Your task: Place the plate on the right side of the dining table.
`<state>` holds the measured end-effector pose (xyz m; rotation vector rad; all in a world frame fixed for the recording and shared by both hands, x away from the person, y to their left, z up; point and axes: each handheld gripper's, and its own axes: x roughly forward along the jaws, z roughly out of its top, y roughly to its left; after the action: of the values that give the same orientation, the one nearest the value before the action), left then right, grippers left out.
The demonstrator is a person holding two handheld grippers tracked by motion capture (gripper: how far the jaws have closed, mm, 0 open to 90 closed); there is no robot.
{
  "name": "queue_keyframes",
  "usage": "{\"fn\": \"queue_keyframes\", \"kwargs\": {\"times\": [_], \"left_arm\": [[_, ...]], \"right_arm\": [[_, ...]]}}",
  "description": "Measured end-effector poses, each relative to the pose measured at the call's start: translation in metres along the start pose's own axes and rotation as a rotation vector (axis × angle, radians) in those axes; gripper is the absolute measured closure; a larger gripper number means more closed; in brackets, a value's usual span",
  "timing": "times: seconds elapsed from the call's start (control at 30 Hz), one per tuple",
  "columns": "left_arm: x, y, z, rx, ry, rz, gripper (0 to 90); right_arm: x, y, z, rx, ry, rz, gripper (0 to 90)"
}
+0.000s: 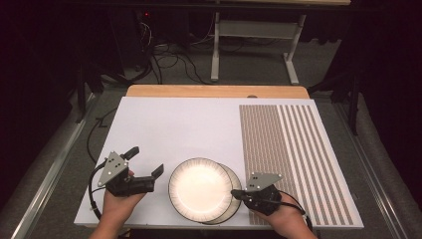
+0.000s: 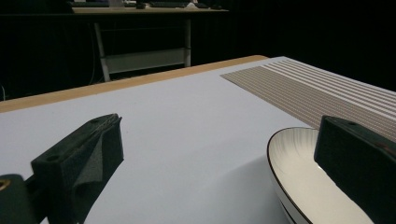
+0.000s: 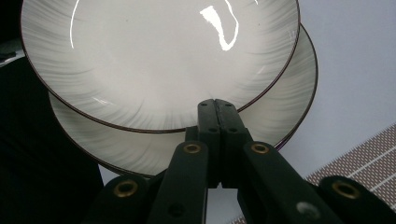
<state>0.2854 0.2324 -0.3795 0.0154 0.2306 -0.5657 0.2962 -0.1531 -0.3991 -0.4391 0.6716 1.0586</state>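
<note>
Two white plates with dark rims lie stacked near the table's front edge. The top plate [image 1: 200,188] [image 3: 159,60] sits shifted left on the lower plate [image 1: 236,200] [image 3: 116,144]. My right gripper [image 1: 234,192] [image 3: 217,105] is shut, jaws pressed together with nothing between them. Its tips rest over the lower plate, right at the top plate's rim. My left gripper [image 1: 146,160] [image 2: 219,135] stands open just left of the plates, and the top plate's rim [image 2: 299,172] shows beside its right jaw.
The plates lie on a white board [image 1: 174,124] with a brown striped patch [image 1: 293,149] on its right side. A wooden table edge [image 1: 214,91] runs along the back. Beyond it are a desk frame [image 1: 249,45] and floor cables [image 1: 169,62].
</note>
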Motion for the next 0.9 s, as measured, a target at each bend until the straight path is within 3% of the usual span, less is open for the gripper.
{"fn": "queue_keyframes", "kwargs": {"times": [0.9], "left_arm": [[-0.0003,-0.0003,0.0006,-0.001,-0.002,0.0,1.6]], "right_arm": [[0.0,-0.001,0.0007,-0.004,0.004,0.01,90.0]]}}
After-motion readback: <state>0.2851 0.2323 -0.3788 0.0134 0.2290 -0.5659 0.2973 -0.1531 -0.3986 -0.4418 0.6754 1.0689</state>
